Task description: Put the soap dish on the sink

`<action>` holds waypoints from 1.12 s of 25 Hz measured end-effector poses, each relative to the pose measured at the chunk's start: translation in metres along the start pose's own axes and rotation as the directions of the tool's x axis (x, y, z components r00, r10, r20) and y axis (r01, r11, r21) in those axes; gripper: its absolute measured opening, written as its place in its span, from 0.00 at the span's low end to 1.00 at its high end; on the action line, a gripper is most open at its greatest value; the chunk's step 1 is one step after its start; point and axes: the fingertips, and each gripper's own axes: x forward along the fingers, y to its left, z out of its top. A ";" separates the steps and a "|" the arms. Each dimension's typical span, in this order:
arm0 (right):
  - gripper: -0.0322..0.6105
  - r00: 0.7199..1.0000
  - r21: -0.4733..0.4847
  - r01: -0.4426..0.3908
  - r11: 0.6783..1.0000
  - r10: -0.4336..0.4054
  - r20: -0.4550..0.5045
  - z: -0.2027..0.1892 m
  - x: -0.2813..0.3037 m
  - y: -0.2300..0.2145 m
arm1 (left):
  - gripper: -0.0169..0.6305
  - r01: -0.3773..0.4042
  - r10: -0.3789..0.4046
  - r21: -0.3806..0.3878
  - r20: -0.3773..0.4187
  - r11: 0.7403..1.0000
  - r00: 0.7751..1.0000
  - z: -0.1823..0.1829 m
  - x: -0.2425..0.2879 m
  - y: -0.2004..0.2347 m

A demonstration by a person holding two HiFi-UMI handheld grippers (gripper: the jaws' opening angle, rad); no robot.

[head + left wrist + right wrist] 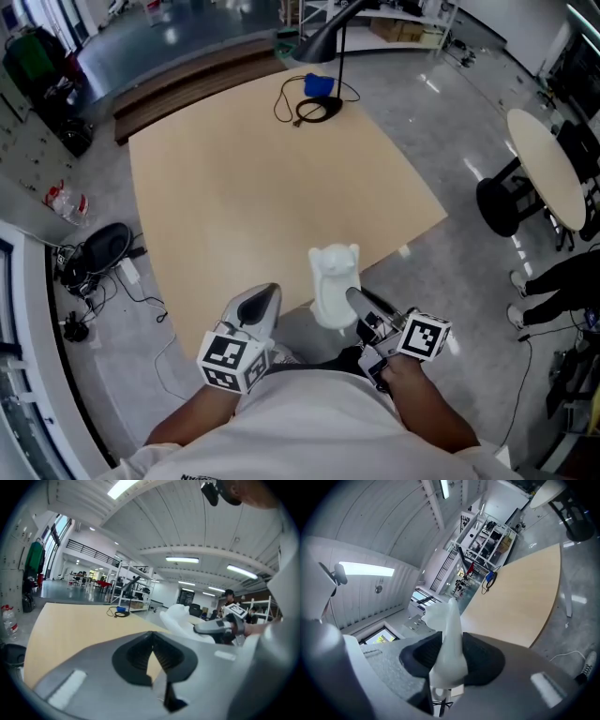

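The soap dish is a white, animal-shaped moulded piece. It hangs in the air just off the near edge of the pale wooden table. My right gripper is shut on its lower end; in the right gripper view the soap dish stands up from between the dark pads of that gripper. My left gripper is beside it on the left, shut with nothing in it. In the left gripper view the jaws of the left gripper meet, and the soap dish shows to the right. No sink is in view.
A black coiled cable with a blue block lies at the table's far end, by a black lamp. A round table and a seated person's legs are at right. On the floor at left lie a bottle and cables.
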 end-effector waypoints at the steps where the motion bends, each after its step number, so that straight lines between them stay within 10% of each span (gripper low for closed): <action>1: 0.26 1.000 -0.002 0.006 1.000 -0.005 0.017 0.006 -0.005 -0.003 | 0.04 0.019 -0.019 0.013 -0.001 1.000 1.000 0.003 0.007 -0.006; 17: 0.26 0.973 0.063 0.075 0.995 -0.087 0.214 0.087 -0.117 -0.070 | 0.04 0.195 -0.190 0.072 -0.070 0.978 0.979 0.012 0.123 -0.112; 28: 0.26 0.907 0.110 0.108 0.988 -0.144 0.396 0.156 -0.226 -0.127 | 0.04 0.335 -0.319 0.131 -0.128 0.933 0.939 0.015 0.210 -0.219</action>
